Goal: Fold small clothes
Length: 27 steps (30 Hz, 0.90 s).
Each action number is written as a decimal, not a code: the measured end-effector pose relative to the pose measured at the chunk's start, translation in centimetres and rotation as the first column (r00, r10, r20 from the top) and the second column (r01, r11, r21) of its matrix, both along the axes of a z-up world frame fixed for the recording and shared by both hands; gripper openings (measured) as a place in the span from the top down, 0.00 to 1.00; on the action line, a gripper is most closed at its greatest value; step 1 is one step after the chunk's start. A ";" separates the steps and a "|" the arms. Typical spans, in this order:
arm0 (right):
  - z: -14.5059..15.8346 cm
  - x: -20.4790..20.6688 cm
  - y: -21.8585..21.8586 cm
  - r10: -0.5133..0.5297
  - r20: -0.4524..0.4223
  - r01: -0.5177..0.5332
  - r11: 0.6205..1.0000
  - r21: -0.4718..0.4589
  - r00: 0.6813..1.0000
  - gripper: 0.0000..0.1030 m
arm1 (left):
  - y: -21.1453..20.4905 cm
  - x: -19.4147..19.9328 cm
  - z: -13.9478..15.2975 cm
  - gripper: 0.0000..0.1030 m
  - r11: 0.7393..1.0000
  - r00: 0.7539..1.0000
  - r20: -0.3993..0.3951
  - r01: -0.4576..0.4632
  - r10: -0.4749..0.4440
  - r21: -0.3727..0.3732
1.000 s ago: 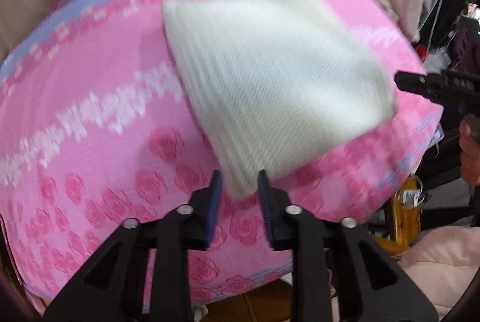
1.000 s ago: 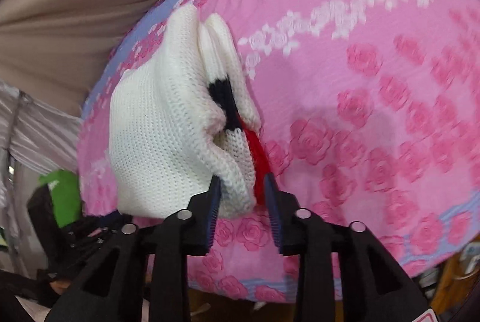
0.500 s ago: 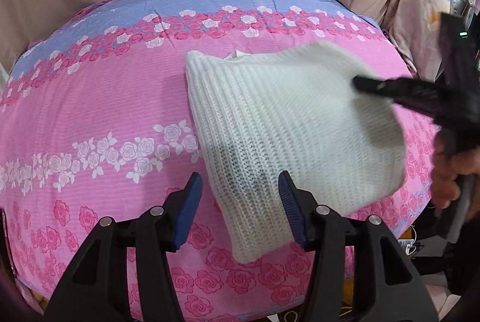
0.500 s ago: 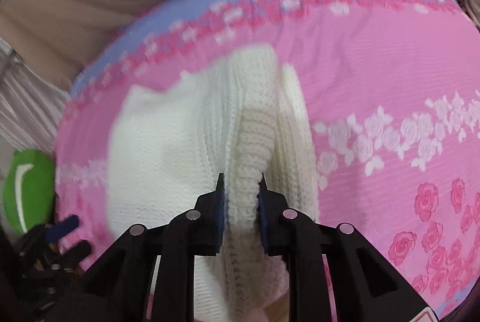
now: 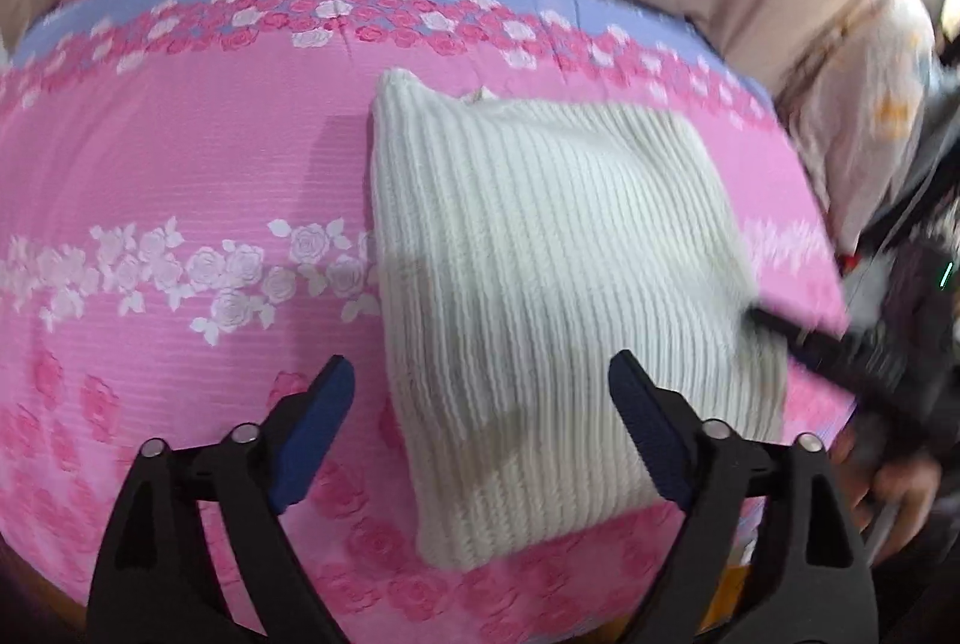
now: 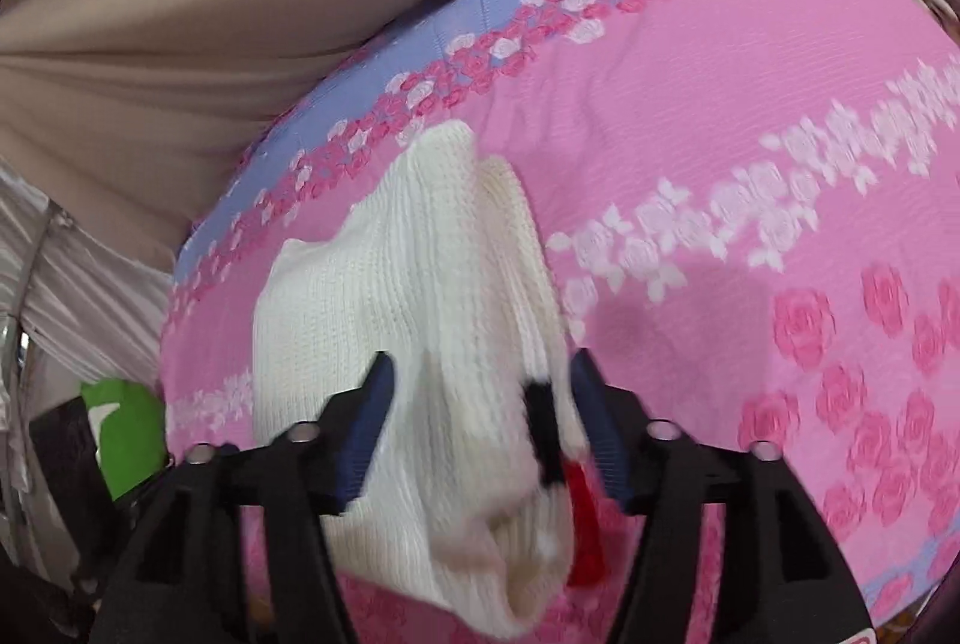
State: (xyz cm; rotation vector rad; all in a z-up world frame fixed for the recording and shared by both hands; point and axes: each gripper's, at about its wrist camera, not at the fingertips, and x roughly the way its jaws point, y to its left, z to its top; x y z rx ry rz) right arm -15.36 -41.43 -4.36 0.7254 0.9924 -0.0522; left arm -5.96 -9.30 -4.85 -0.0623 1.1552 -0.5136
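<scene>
The white knit sweater [image 5: 540, 296] is lying folded into a rough rectangle on the pink rose-print bedsheet [image 5: 180, 176], filling the centre and lower right of the left wrist view; in the right wrist view the same sweater [image 6: 420, 284] is running from the middle of the frame down to the bottom edge, its layered side facing the camera, with a black band [image 6: 543, 428] and a red patch [image 6: 581, 530] peeking from between the layers at lower centre. The left gripper [image 5: 480, 422] is opening, its blue-padded jaws standing wide with the near part of the sweater showing between them but neither pad pressing on it. The right gripper [image 6: 480, 422] is opening too, its jaws straddling the thick folded edge without pinching it; it is also showing, blurred, at the right edge of the left wrist view. Judging by the chunky ribbing and the way the layers are slumping and bulging, the sweater is soft, light and springy, not slippery, and in no way fragile; the stack is likely to puff open or slide apart if lifted by one layer only. The sounder hold is probably at the folded edges or corners, with the jaws biting through all layers at once, one gripper at each end. No brand, label or readable writing is showing anywhere in either view.
</scene>
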 end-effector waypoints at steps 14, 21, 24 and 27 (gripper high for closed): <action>-3.1 3.7 1.9 0.092 -0.020 -0.090 0.990 0.109 0.996 0.64 | -2.9 3.9 0.8 0.61 0.984 0.995 -0.098 -0.033 0.016 -0.173; 4.9 0.6 -2.0 0.056 0.145 -0.058 0.998 0.010 0.988 0.62 | -8.0 2.6 4.1 0.46 0.993 0.998 0.054 0.050 -0.044 -0.111; 0.6 0.8 -4.1 0.035 0.025 -0.035 0.999 -0.015 0.999 0.54 | -10.3 2.0 -0.2 0.47 0.993 0.997 0.063 0.029 -0.036 0.119; -3.0 0.8 -5.5 -0.017 -0.122 0.007 0.997 -0.078 0.992 0.58 | -9.2 0.3 -0.3 0.45 0.995 0.997 0.071 -0.005 -0.002 0.101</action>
